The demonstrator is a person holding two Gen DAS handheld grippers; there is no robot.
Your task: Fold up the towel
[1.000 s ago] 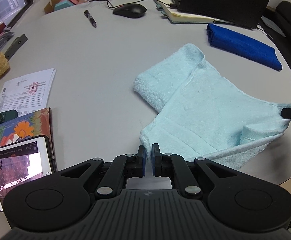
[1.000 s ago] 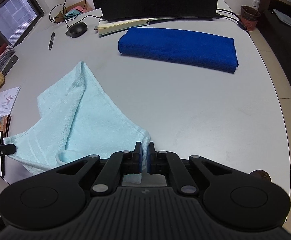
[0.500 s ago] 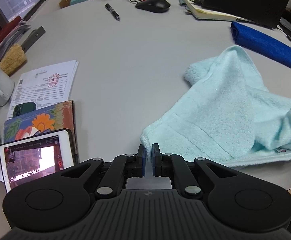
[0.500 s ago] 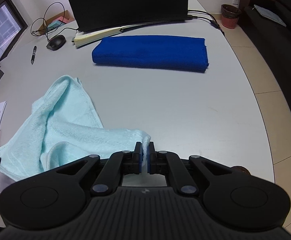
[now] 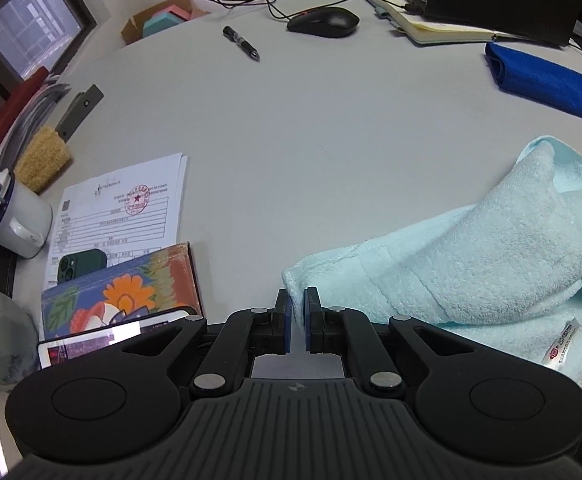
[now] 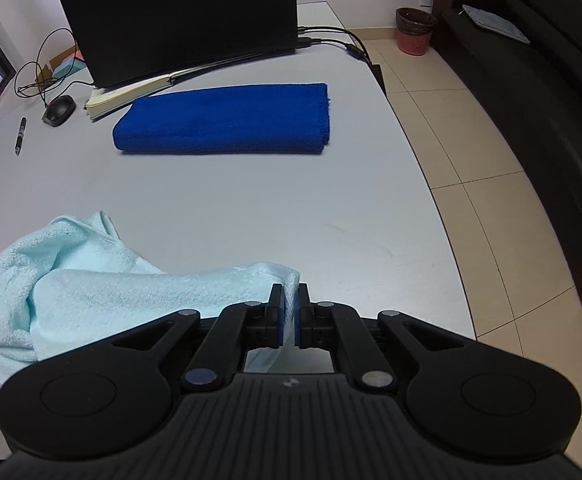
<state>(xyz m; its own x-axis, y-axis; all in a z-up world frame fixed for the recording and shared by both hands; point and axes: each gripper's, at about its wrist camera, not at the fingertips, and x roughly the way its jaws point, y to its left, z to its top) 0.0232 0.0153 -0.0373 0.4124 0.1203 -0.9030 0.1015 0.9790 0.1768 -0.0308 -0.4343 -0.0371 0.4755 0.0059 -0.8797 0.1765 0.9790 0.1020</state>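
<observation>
**A:** Left wrist view first, what worries you here?

**Me:** My left claw [image 5: 298, 312] pinches only the very corner of the light blue towel [image 5: 471, 264], and the cloth to its right is bunched into a thick ridge instead of lying flat. I'd guess a hard pull could slide that corner out from between the pads. The towel's near edge, with its white label [image 5: 562, 347], sits right at the near rim of the table [image 5: 331, 140], so slack cloth could spill over that edge and drag the rest down.

**A:** And the other side?

**Me:** My right claw [image 6: 289, 312] grips another corner, with a strip of cloth hanging down between the pads. If my two hands travel unevenly, I'd expect a skewed fold with the edges out of line. The folded dark blue towel [image 6: 227, 120] lies well away on the far side, so I don't expect to snag it. The papers [image 5: 119, 208] and the flowered box [image 5: 127, 288] on the left are closer to my left claw and could get brushed.

**A:** How far open are you?

**Me:** Both claws are nearly closed, a narrow slit each, filled with towel. The towel itself sits at the near side of the table, slung between my two claws, its far end heaped up
</observation>
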